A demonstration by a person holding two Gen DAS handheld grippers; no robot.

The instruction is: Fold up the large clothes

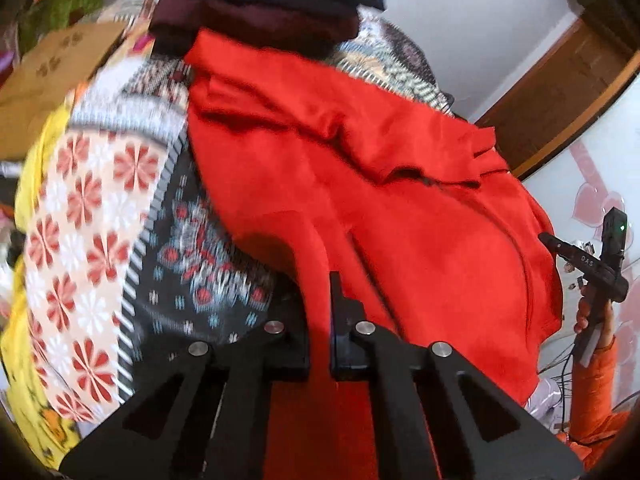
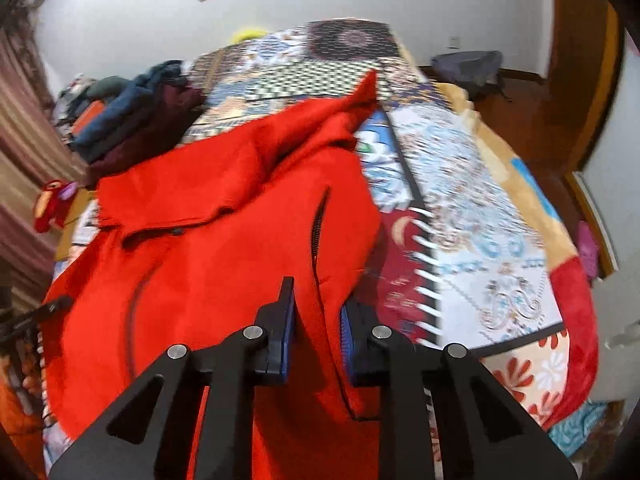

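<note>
Red jacket (image 2: 224, 240) lies spread on bed w/ patterned quilt (image 2: 472, 208). L gripper (image 1: 320, 312) jaws clamped on jacket's near edge; R gripper (image 2: 318, 320) jaws pinch a fold by the zip. Folded clothes (image 1: 260, 8) stacked beyond.

Bed (image 2: 500, 216) was covered w/ a patchwork bedspread (image 1: 92, 216): red-and-white flower panels, striped borders, dark patterned blocks. A red jacket (image 2: 224, 248) lay spread across it, rumpled, its zip showing in the right wrist view. At the far end sat a stack of folded dark clothes (image 1: 264, 8), maroon under navy, touching the jacket's far edge. A yellow blanket (image 1: 28, 360) ran along the bed's edge.
</note>
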